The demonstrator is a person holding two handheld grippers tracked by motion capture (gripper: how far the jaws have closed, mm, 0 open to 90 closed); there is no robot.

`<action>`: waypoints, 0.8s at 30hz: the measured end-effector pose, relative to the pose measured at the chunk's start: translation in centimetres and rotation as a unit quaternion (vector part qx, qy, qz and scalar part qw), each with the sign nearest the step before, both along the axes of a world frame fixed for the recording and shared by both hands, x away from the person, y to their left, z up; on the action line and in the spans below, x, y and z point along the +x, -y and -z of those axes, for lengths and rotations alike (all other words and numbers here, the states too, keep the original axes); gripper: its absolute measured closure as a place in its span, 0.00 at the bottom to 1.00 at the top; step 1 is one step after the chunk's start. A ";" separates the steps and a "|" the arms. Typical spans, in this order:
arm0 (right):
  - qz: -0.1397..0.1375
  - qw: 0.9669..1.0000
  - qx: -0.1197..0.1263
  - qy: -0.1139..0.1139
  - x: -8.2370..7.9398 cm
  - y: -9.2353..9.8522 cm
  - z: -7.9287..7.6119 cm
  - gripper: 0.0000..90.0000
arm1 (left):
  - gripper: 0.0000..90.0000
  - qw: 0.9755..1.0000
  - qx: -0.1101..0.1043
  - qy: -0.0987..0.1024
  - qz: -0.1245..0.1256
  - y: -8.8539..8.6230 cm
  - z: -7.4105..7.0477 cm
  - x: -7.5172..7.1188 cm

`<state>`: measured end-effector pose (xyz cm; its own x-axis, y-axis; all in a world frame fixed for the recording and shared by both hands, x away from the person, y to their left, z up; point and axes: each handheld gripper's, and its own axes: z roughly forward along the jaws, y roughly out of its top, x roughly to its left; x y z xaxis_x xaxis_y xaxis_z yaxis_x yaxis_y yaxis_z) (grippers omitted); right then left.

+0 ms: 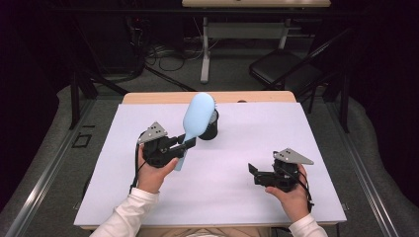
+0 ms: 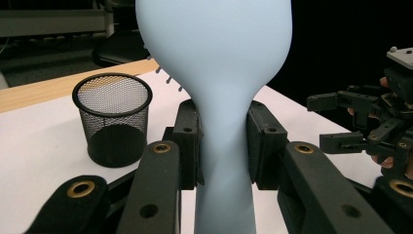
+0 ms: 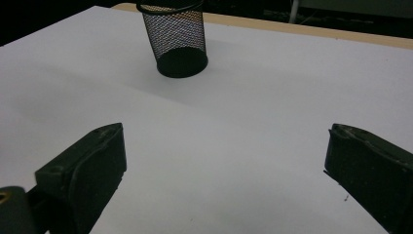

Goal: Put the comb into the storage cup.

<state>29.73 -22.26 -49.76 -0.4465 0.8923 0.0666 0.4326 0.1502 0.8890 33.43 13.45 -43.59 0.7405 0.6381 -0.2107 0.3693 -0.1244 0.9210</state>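
The left gripper (image 1: 184, 146) is clamping its fingers (image 2: 187, 146) on the neck of the pale blue hairbrush (image 1: 196, 120), whose long axis is tilting toward the mesh cup (image 1: 209, 128) just behind it, while the right gripper (image 1: 256, 174) is hanging open, empty, well apart from the cup.

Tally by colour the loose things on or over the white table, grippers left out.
Light blue: 1, the hairbrush, clamped at its handle by the left gripper.
Black: 1, the mesh cup, standing upright on the table.
Total: 2
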 end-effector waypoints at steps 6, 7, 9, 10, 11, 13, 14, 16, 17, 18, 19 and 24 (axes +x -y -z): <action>-0.012 1.000 -0.004 -0.005 0.4 -0.7 -0.4 0.00 | 0.78 1.000 0.000 -0.001 -0.003 -0.1 0.1 0.0; -0.015 1.000 -0.005 -0.004 0.5 -0.8 -0.5 0.00 | 0.78 1.000 -0.001 -0.002 -0.003 -0.1 0.1 0.0; -0.017 1.000 -0.002 -0.011 0.6 -1.0 -0.7 0.00 | 0.78 1.000 -0.001 -0.002 -0.004 -0.2 0.1 0.0; -0.020 1.000 -0.001 -0.010 0.7 -1.1 -0.8 0.00 | 0.78 1.000 -0.001 -0.002 -0.002 -0.2 0.1 0.1; -0.023 1.000 0.000 -0.012 0.8 -1.2 -0.9 0.00 | 0.78 1.000 0.000 -0.002 -0.003 -0.2 0.1 0.0; -0.026 1.000 0.000 -0.013 0.9 -1.4 -1.1 0.00 | 0.78 1.000 -0.001 -0.002 -0.003 -0.2 0.1 0.0; -0.027 1.000 0.003 -0.012 1.0 -1.5 -1.2 0.00 | 0.78 1.000 0.000 -0.002 -0.004 -0.2 0.1 0.0; -0.028 0.999 0.008 -0.017 1.1 -1.6 -1.5 0.00 | 0.78 1.000 0.000 -0.001 -0.004 -0.2 0.1 0.0; -0.030 0.999 0.008 -0.015 1.2 -1.6 -1.6 0.00 | 0.78 1.000 0.001 -0.001 -0.004 -0.2 0.1 0.0; -0.030 0.999 0.009 -0.018 1.2 -1.7 -1.7 0.00 | 0.78 1.000 0.001 -0.002 -0.003 -0.2 0.1 0.0; -0.031 0.999 0.010 -0.019 1.3 -1.7 -1.8 0.00 | 0.78 1.000 0.001 -0.001 -0.003 -0.2 0.1 0.0; -0.040 0.999 0.010 -0.026 1.6 -2.0 -2.2 0.00 | 0.78 1.000 0.004 0.000 -0.003 -0.2 0.1 0.0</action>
